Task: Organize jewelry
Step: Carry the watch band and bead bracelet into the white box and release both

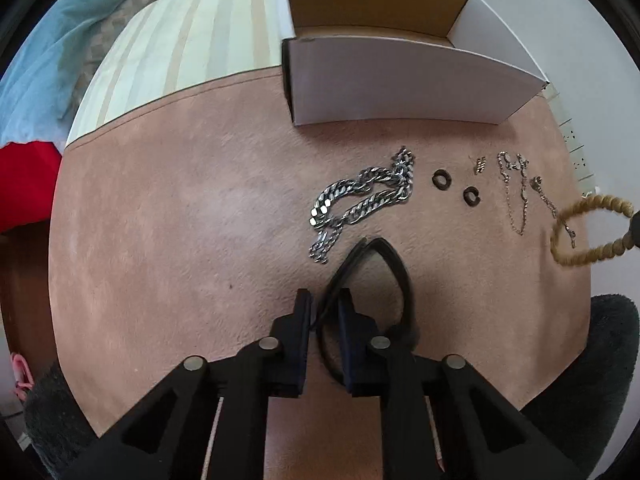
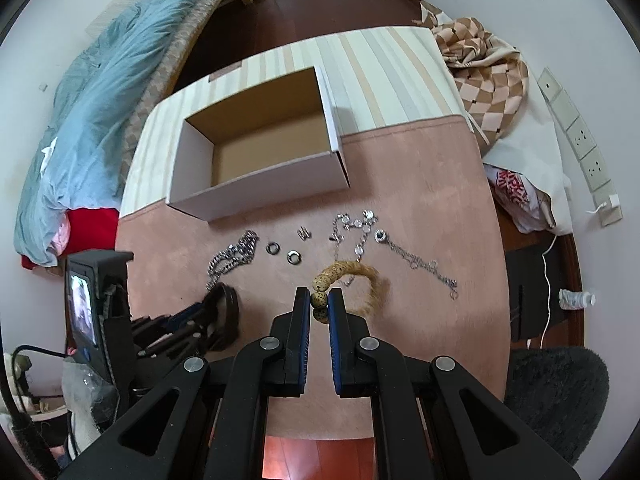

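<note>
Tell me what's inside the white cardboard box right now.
The white cardboard box shows only its bare brown floor and inner walls in the right wrist view; no jewelry is in it. Its near wall hides the front strip of floor.

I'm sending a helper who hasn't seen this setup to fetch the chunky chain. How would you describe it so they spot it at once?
Start at the open white cardboard box on the pink cloth. In the row of jewelry in front of it, the chunky silver curb chain lies bunched at the left end, beside two small dark rings. Its links are far heavier than the thin chains farther right.

Both wrist views look steeply down, close above the pink cloth (image 1: 180,200) — sharing (from different sides) the box (image 2: 256,176).
</note>
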Demonstrator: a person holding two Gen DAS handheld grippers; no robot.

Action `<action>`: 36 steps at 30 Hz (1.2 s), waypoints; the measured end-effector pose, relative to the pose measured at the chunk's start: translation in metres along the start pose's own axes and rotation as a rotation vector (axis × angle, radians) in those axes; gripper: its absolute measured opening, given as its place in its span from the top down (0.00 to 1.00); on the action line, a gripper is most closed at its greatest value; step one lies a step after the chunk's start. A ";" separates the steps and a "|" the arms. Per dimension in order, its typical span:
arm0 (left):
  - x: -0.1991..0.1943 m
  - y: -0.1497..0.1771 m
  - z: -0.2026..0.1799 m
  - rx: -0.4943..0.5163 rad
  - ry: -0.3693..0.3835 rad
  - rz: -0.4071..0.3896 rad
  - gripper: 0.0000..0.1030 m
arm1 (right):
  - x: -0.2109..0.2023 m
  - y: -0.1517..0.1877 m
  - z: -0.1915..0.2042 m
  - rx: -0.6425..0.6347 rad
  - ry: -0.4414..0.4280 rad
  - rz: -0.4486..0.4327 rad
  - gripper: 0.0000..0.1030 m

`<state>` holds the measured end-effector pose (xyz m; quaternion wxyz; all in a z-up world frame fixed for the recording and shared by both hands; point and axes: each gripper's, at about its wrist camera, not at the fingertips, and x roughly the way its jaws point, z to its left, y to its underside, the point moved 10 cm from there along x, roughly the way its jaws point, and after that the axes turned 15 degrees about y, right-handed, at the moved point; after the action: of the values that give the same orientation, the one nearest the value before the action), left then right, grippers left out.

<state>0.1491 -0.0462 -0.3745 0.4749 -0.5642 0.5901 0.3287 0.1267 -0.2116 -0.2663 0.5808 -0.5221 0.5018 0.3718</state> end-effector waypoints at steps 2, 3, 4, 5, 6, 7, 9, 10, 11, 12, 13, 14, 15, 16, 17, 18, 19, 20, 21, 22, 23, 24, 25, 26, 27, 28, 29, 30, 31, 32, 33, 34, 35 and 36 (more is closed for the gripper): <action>-0.003 -0.002 -0.003 -0.007 0.014 -0.020 0.97 | -0.001 0.000 -0.001 0.000 -0.002 0.002 0.91; -0.005 -0.003 -0.003 -0.009 0.018 -0.024 0.97 | -0.003 -0.001 -0.001 0.000 -0.005 -0.001 0.91; -0.010 -0.003 -0.004 -0.014 0.029 -0.034 0.97 | -0.006 -0.004 0.000 0.000 -0.011 -0.008 0.91; -0.018 -0.005 -0.006 -0.020 0.043 -0.049 0.97 | -0.010 -0.007 0.001 -0.001 -0.019 -0.014 0.91; -0.026 -0.008 -0.006 -0.021 0.050 -0.062 0.97 | -0.015 -0.010 0.002 -0.003 -0.029 -0.021 0.91; -0.035 -0.011 -0.007 -0.021 0.057 -0.078 0.97 | -0.021 -0.015 0.004 -0.006 -0.040 -0.030 0.91; -0.060 -0.023 -0.013 -0.016 0.078 -0.124 0.97 | -0.034 -0.025 0.009 -0.016 -0.059 -0.051 0.91; -0.071 -0.030 -0.016 -0.011 0.083 -0.146 0.97 | -0.041 -0.031 0.012 -0.024 -0.073 -0.064 0.91; -0.087 -0.041 -0.020 -0.003 0.090 -0.175 0.97 | -0.049 -0.039 0.016 -0.031 -0.088 -0.079 0.91; -0.093 -0.047 -0.024 0.001 0.095 -0.187 0.97 | -0.056 -0.046 0.020 -0.039 -0.099 -0.091 0.91; -0.102 -0.058 -0.025 0.005 0.102 -0.202 0.97 | -0.063 -0.056 0.025 -0.050 -0.111 -0.108 0.91; -0.111 -0.071 -0.027 0.011 0.109 -0.218 0.97 | -0.068 -0.065 0.030 -0.059 -0.118 -0.121 0.91; -0.116 -0.084 -0.026 0.016 0.110 -0.223 0.96 | -0.070 -0.074 0.035 -0.068 -0.120 -0.132 0.91; -0.120 -0.097 -0.025 0.019 0.107 -0.233 0.96 | -0.071 -0.082 0.038 -0.075 -0.118 -0.140 0.91; -0.120 -0.105 -0.025 0.025 0.101 -0.235 0.96 | -0.071 -0.093 0.044 -0.083 -0.113 -0.154 0.91; -0.118 -0.116 -0.022 0.027 0.094 -0.234 0.96 | -0.070 -0.099 0.047 -0.091 -0.111 -0.157 0.91; -0.115 -0.127 -0.023 0.028 0.092 -0.229 0.96 | -0.064 -0.108 0.052 -0.097 -0.106 -0.154 0.91; -0.109 -0.137 -0.021 0.024 0.097 -0.218 0.96 | -0.060 -0.114 0.055 -0.099 -0.107 -0.150 0.91; -0.104 -0.142 -0.020 0.023 0.098 -0.209 0.96 | -0.054 -0.120 0.060 -0.110 -0.108 -0.142 0.91; -0.098 -0.145 -0.019 0.021 0.102 -0.195 0.96 | -0.046 -0.127 0.064 -0.111 -0.101 -0.133 0.91; -0.091 -0.153 -0.015 0.012 0.103 -0.182 0.96 | -0.039 -0.132 0.069 -0.121 -0.099 -0.124 0.91; -0.088 -0.157 -0.016 0.009 0.102 -0.177 0.95 | -0.033 -0.136 0.072 -0.129 -0.094 -0.118 0.91; -0.083 -0.162 -0.014 0.004 0.100 -0.165 0.94 | -0.025 -0.141 0.076 -0.135 -0.082 -0.114 0.91; -0.078 -0.166 -0.012 -0.007 0.099 -0.153 0.90 | -0.020 -0.144 0.080 -0.146 -0.080 -0.110 0.91; -0.075 -0.170 -0.011 -0.017 0.101 -0.144 0.88 | -0.014 -0.147 0.083 -0.151 -0.077 -0.104 0.91; -0.071 -0.174 -0.010 -0.028 0.108 -0.132 0.88 | -0.008 -0.151 0.085 -0.151 -0.081 -0.095 0.91; -0.069 -0.178 -0.008 -0.039 0.108 -0.125 0.88 | -0.004 -0.153 0.088 -0.156 -0.093 -0.085 0.91; -0.068 -0.180 -0.007 -0.046 0.102 -0.120 0.88 | 0.001 -0.156 0.089 -0.151 -0.102 -0.069 0.91; -0.067 -0.182 -0.006 -0.052 0.097 -0.118 0.86 | 0.005 -0.159 0.089 -0.145 -0.107 -0.055 0.91; -0.068 -0.185 -0.003 -0.058 0.088 -0.121 0.77 | 0.010 -0.160 0.088 -0.145 -0.111 -0.038 0.90; -0.068 -0.187 -0.002 -0.061 0.077 -0.121 0.51 | 0.016 -0.162 0.086 -0.141 -0.107 -0.017 0.90; -0.070 -0.189 0.001 -0.061 0.058 -0.128 0.34 | 0.022 -0.163 0.084 -0.138 -0.107 0.007 0.84; -0.073 -0.190 0.004 -0.062 0.044 -0.139 0.12 | 0.026 -0.163 0.081 -0.130 -0.106 0.017 0.78; -0.077 -0.192 0.007 -0.064 0.031 -0.153 0.10 | 0.028 -0.164 0.076 -0.123 -0.093 0.016 0.60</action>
<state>0.3317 -0.0413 -0.2767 0.4709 -0.6276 0.5418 0.3013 0.3044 -0.1690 -0.2589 0.5674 -0.5348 0.4547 0.4305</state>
